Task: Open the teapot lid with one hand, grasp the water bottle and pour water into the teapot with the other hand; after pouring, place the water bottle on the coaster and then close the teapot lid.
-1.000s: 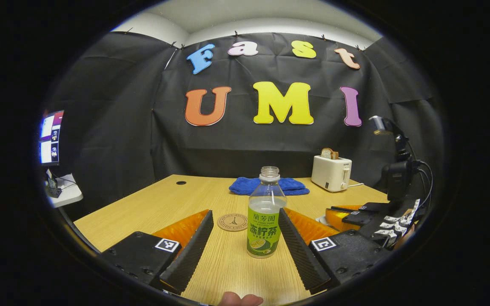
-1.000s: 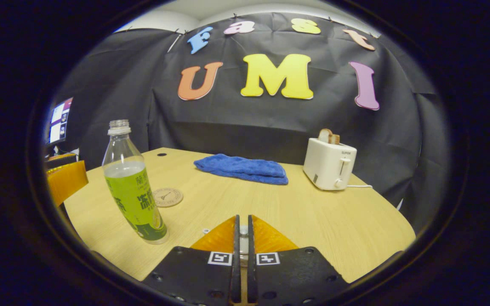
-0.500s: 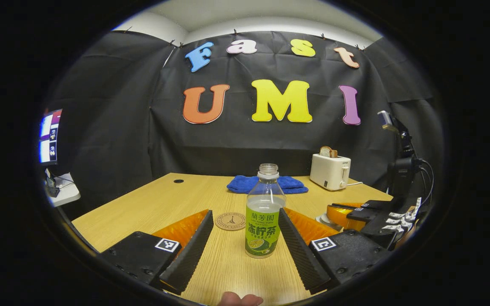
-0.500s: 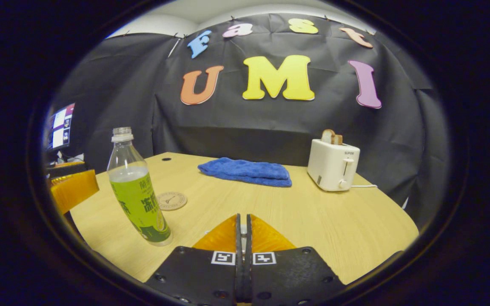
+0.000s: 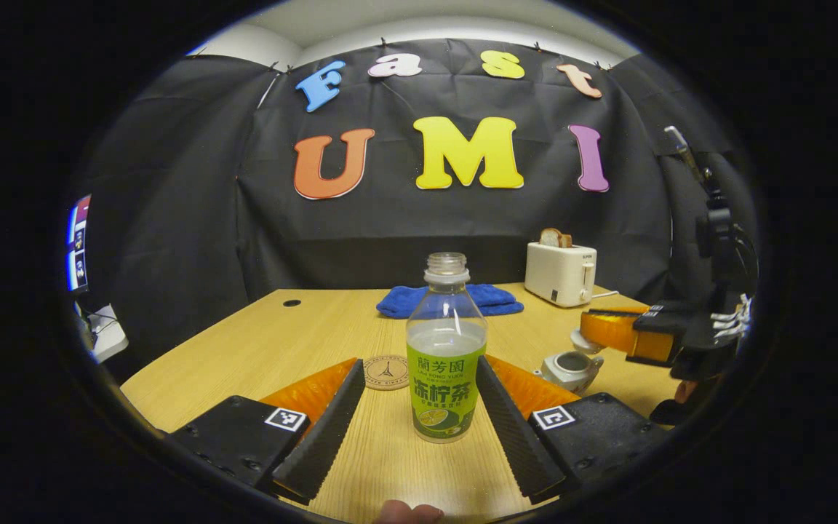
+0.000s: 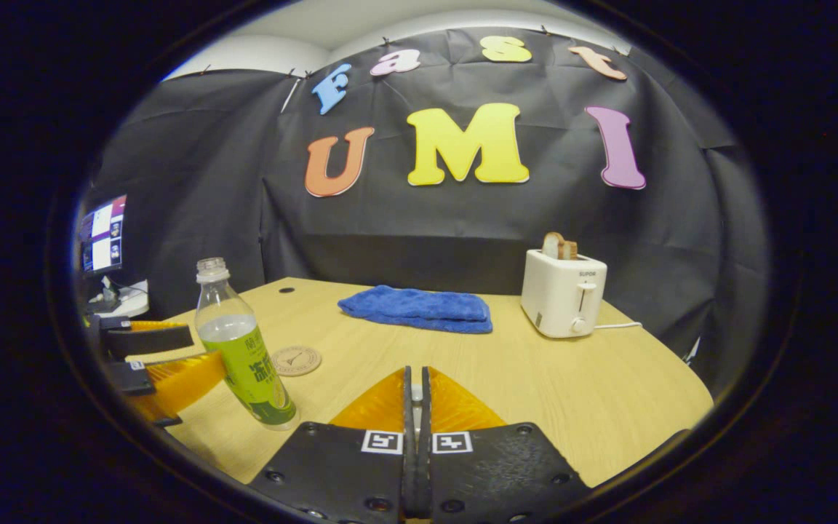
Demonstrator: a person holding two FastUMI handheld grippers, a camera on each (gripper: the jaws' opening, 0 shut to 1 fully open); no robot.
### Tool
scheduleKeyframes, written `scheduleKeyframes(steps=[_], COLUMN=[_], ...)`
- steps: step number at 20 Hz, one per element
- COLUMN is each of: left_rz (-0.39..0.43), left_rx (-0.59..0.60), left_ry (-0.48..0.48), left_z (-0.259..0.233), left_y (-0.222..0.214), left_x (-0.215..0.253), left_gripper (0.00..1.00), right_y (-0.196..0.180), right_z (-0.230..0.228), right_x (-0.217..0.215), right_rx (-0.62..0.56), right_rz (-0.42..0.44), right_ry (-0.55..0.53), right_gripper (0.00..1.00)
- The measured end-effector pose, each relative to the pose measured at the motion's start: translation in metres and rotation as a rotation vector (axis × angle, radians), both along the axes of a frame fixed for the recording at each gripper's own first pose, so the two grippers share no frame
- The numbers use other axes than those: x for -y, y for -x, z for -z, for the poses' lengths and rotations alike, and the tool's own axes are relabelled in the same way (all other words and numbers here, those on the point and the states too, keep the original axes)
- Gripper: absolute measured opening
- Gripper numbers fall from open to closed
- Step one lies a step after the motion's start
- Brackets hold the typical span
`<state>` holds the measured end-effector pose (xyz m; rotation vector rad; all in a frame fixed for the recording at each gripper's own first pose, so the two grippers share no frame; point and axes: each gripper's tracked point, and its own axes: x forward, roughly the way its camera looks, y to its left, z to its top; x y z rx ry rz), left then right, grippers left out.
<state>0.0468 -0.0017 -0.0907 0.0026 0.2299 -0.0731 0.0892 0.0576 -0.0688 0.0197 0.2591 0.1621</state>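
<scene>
Standing upright, water bottle (image 5: 446, 349) points its open neck up.

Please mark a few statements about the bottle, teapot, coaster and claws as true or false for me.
1. The water bottle stands upright between the open left claw fingers. True.
2. The bottle rests on the coaster. False: it stands on the table, nearer than the coaster.
3. The teapot has its lid off. True.
4. The right claw is wide open. False: its fingers are together.
5. The bottle is capped. False: its mouth is open.
</scene>
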Motion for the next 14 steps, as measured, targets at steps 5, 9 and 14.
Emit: scheduleKeyframes(steps=[5, 9, 14], left_rz=[0.016, 0.022, 0.017], left_rx=[-0.037, -0.064, -0.074], left_ry=[0.003, 0.009, -0.005], left_z=[0.018, 0.03, 0.036], left_y=[-0.015, -0.021, -0.027], left_x=[0.012, 0.019, 0.021], left_gripper=[0.97, 0.96, 0.81], right_y=[0.009, 0.014, 0.019], right_z=[-0.012, -0.013, -0.013], right_x=[0.02, 0.033, 0.047], right_rx=[0.015, 0.008, -0.005], right_rz=[0.015, 0.023, 0.032], right_ry=[0.005, 0.011, -0.003], right_gripper=[0.0, 0.0, 0.0])
